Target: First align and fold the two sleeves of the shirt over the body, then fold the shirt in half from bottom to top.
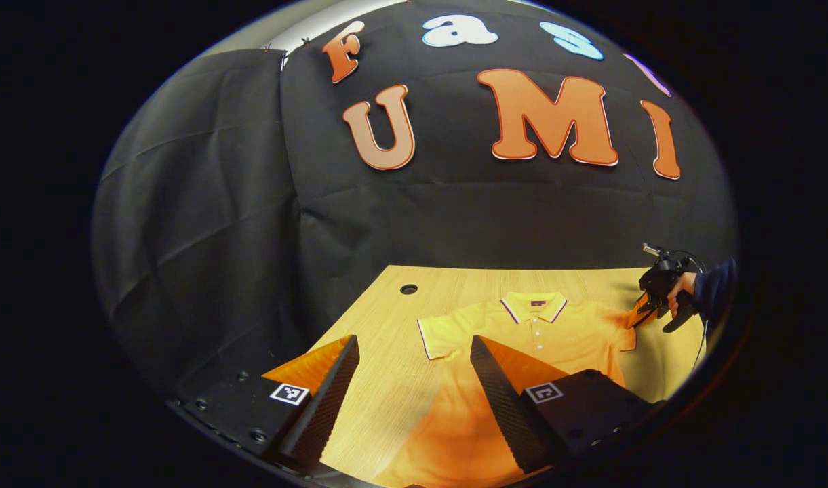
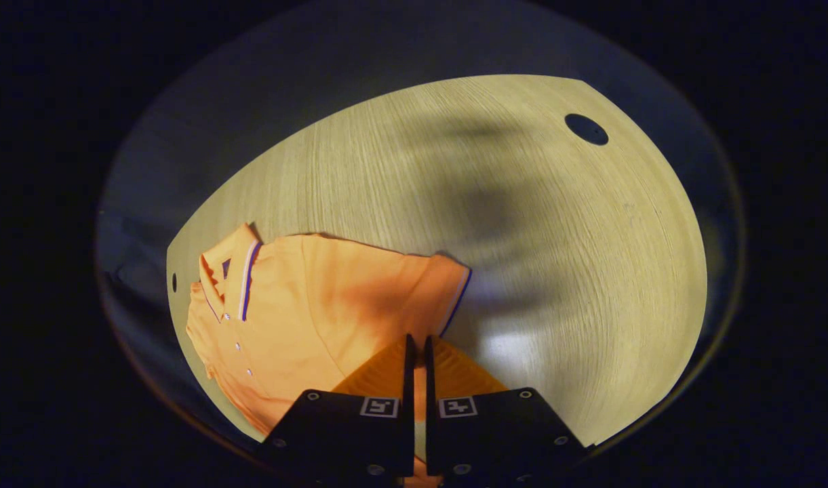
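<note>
Left gripper view: the left gripper (image 1: 414, 366) hangs with fingers spread wide and empty above the lower body of the orange polo shirt (image 1: 522, 332), which lies flat, collar away, on the wooden table (image 1: 386, 318). Beyond it to the right, the right gripper (image 1: 647, 305), held in a hand (image 1: 678, 298), sits at the shirt's sleeve (image 1: 624, 329). Right gripper view shows those fingers drawn together with barely a gap just behind the sleeve's (image 2: 441, 285) striped cuff; whether cloth is pinched between them cannot be told. If the hold is thin, the sleeve may slip mid-fold. Pulling one-sided, with the left gripper off the cloth, could drag the whole shirt askew.
</note>
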Available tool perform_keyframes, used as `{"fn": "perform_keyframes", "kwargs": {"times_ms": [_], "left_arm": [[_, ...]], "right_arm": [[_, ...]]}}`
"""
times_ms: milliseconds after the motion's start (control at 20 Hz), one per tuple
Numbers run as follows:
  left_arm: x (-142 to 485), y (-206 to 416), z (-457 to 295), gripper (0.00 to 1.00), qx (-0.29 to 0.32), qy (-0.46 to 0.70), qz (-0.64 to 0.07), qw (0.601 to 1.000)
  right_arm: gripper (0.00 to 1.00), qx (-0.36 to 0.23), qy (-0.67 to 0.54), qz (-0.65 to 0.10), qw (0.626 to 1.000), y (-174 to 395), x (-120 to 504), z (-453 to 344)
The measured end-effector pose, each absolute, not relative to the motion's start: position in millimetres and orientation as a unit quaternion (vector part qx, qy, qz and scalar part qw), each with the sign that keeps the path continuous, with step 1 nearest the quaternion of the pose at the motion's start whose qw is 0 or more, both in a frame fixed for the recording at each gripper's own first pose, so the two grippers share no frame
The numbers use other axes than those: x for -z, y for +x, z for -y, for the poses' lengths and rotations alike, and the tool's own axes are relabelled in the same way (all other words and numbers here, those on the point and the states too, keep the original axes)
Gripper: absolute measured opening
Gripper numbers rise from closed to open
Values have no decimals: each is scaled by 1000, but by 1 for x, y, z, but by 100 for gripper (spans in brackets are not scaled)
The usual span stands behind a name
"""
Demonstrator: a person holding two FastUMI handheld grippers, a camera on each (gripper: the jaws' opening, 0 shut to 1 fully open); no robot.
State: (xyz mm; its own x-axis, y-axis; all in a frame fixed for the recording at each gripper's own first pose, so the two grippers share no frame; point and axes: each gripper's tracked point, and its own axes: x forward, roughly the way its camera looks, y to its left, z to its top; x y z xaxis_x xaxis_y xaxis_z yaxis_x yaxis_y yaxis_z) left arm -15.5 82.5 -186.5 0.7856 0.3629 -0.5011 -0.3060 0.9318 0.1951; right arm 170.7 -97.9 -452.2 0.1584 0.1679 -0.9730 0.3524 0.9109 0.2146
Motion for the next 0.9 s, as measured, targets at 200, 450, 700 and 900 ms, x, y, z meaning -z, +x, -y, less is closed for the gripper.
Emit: {"fn": "perform_keyframes", "kwargs": {"times_ms": [200, 450, 700, 900], "left_arm": [[188, -16, -82, 99, -177, 49, -276, 944], [183, -16, -84, 99, -178, 55, -269, 945], [186, -22, -89, 99, -190, 46, -272, 942], [189, -31, -93, 99, -199, 45, -274, 940]], "right_arm": [[7, 40, 196, -627, 753, 181, 423, 78], [7, 0, 181, -613, 769, 196, 397, 34], [7, -40, 195, -612, 765, 208, 385, -19], [20, -79, 237, -620, 744, 204, 378, -60]]}}
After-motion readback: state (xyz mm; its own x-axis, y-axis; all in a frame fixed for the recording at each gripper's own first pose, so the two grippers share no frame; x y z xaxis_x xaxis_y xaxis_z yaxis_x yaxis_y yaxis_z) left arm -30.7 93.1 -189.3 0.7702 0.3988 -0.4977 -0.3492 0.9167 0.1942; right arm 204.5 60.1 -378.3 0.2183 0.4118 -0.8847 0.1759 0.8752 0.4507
